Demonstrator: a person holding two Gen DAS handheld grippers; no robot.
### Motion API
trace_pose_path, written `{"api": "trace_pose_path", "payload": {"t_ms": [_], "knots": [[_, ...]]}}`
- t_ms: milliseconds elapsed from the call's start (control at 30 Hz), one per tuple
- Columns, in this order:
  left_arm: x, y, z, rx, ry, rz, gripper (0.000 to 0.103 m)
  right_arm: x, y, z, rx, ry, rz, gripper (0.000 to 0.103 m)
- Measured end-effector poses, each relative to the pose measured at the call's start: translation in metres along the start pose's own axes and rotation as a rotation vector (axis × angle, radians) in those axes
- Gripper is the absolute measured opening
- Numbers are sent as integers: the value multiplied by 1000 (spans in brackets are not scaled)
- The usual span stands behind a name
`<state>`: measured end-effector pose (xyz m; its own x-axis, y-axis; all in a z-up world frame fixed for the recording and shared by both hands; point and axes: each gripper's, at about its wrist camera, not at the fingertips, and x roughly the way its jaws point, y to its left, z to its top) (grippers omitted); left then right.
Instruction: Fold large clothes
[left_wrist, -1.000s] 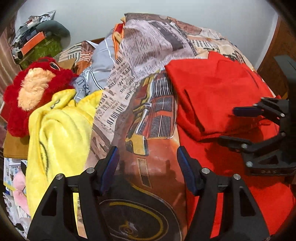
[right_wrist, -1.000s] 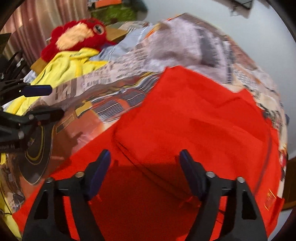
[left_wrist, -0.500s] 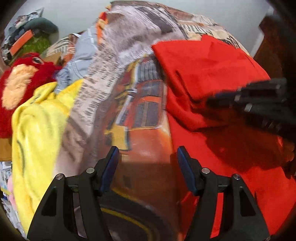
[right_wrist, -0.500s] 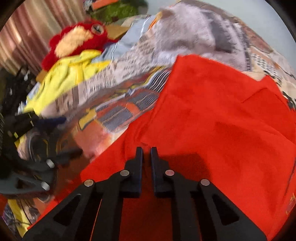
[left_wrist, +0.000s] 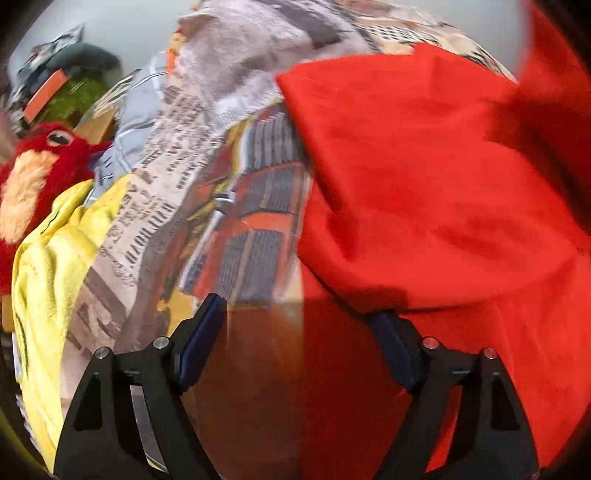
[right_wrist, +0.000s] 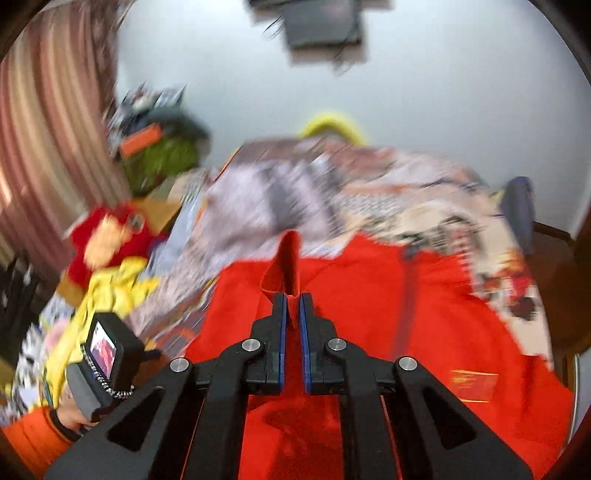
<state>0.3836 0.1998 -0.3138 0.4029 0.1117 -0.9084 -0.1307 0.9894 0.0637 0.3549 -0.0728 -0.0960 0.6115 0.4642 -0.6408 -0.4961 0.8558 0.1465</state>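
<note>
One fold at most done, judging by the left wrist view: red garment (left_wrist: 424, 177) lying doubled over itself at 2 o'clock, a thick rounded folded edge running across toward 4 o'clock, lower layer spread flat beneath. Left tool (left_wrist: 299, 325) at 6 o'clock, jaws opening, nothing clamped; blue pads over the garment's left edge where red meets the printed bedspread (left_wrist: 236, 206). Much left, seemingly: further folds, then squaring up. Bed as work surface, no bench; bedspread printed with newspaper text and a car. Yellow blanket (left_wrist: 48, 266) at 9 o'clock, red plush toy (left_wrist: 40, 166) at 10 o'clock, heaped bags (left_wrist: 62, 81) at 11 o'clock against a pale wall.

Right wrist view, heavily blurred: right tool (right_wrist: 291, 306) at centre, jaws together and clamped on a pinch of red garment (right_wrist: 406, 317), a narrow peak of cloth standing up past the tips toward 12 o'clock. Rest of the garment spread from 6 to 3 o'clock on the bed. Probably mid-lift for the next fold. Left tool's camera housing (right_wrist: 99, 350) at 8 o'clock, held by a hand with an orange sleeve (right_wrist: 29, 439). Striped curtain (right_wrist: 48, 129) at 10 o'clock, dark wall fixture (right_wrist: 317, 22) at 12 o'clock, white wall behind.
</note>
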Motion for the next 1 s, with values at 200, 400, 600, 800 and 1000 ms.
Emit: {"api": "trace_pose_path", "payload": {"t_ms": [200,400,600,800,1000], "knots": [[3,18,1,-88,-7,87,79,-45,-69,-11,112,-47,-114,6],[14,54,-1,-246,-9,176,81,-48,-115,-47,196,28,-167,6],[16,77,-6,-335,36,107,81,-44,-141,-93,265,128,-165,6],[-5,58,-8,-209,16,125,81,-40,-168,-133,350,249,-140,6],[-43,27,-8,-97,-26,97,81,-45,-182,-154,413,322,-112,9]]}}
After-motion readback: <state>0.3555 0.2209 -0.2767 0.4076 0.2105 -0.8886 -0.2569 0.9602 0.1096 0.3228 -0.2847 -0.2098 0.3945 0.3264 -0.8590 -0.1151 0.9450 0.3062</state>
